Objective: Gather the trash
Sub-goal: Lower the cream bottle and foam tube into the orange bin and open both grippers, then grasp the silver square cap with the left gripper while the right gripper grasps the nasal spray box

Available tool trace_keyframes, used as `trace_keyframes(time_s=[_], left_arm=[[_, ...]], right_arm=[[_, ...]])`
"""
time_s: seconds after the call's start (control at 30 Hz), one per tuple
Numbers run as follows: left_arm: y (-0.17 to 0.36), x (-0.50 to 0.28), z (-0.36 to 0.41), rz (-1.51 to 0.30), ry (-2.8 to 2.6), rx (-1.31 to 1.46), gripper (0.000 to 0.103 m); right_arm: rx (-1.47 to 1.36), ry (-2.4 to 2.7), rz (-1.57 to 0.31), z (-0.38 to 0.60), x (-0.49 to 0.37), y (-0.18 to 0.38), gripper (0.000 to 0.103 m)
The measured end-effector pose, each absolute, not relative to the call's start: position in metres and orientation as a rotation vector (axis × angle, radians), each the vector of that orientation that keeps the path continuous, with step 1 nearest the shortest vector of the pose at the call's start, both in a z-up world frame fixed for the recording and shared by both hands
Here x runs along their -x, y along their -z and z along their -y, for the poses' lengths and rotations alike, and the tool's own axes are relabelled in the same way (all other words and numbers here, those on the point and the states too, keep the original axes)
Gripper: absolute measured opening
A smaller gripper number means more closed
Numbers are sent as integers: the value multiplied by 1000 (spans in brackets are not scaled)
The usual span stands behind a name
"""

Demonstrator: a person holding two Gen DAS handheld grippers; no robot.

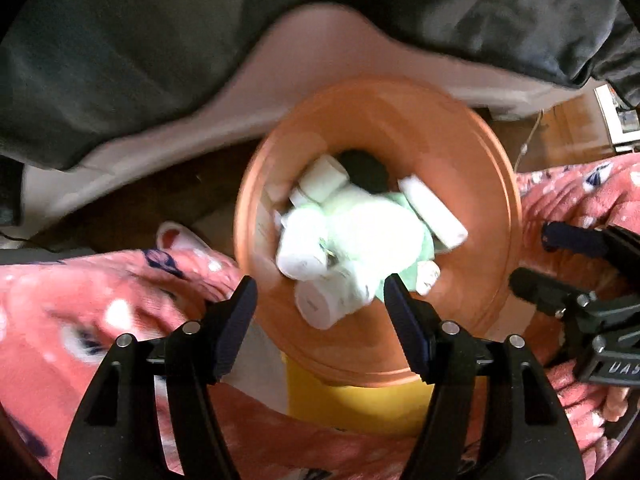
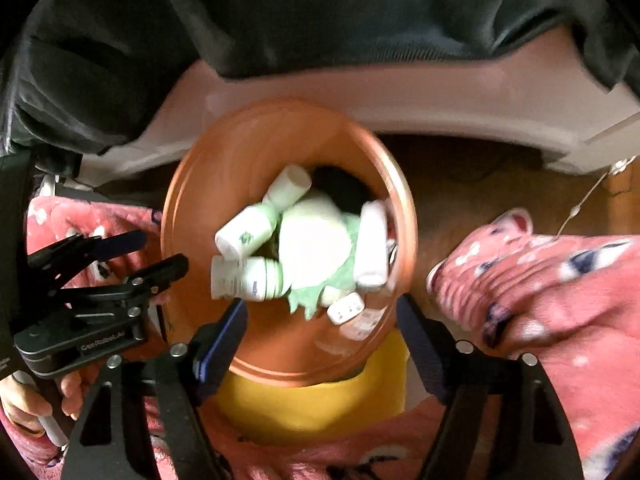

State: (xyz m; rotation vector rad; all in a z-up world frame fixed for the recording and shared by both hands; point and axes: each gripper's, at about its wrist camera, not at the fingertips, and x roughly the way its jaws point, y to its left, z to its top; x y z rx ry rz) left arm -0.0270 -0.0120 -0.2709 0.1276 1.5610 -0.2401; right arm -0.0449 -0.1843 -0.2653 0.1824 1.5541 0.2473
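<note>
Item: orange bin (image 1: 496, 200), round, open-topped, on floor between person's knees in pink fleece (image 1: 80, 300); yellow garment (image 1: 360, 404) below near rim

Contents: white plastic bottles (image 2: 244, 232), green-white crumpled wrapper (image 2: 316, 240), small blister pack (image 2: 346, 308); heap blurred

Handling, judged: bottles light, rigid, smooth, apt to roll, so grasp across body; wrapper soft, crushable, so pinch loose edge

Left gripper (image 1: 320, 304): jaws apart, empty, above bin

Right gripper (image 2: 320, 320): jaws apart, empty, above bin
</note>
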Motion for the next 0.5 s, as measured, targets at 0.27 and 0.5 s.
trace_keyframes(time_s=[0.27, 0.5], left_arm=[[119, 35, 2, -1102, 275, -171, 65], [10, -41, 8, -850, 275, -85, 77]], right_arm=[[-86, -259, -1088, 203, 43, 126, 77], [-94, -181, -768, 235, 13, 20, 79]])
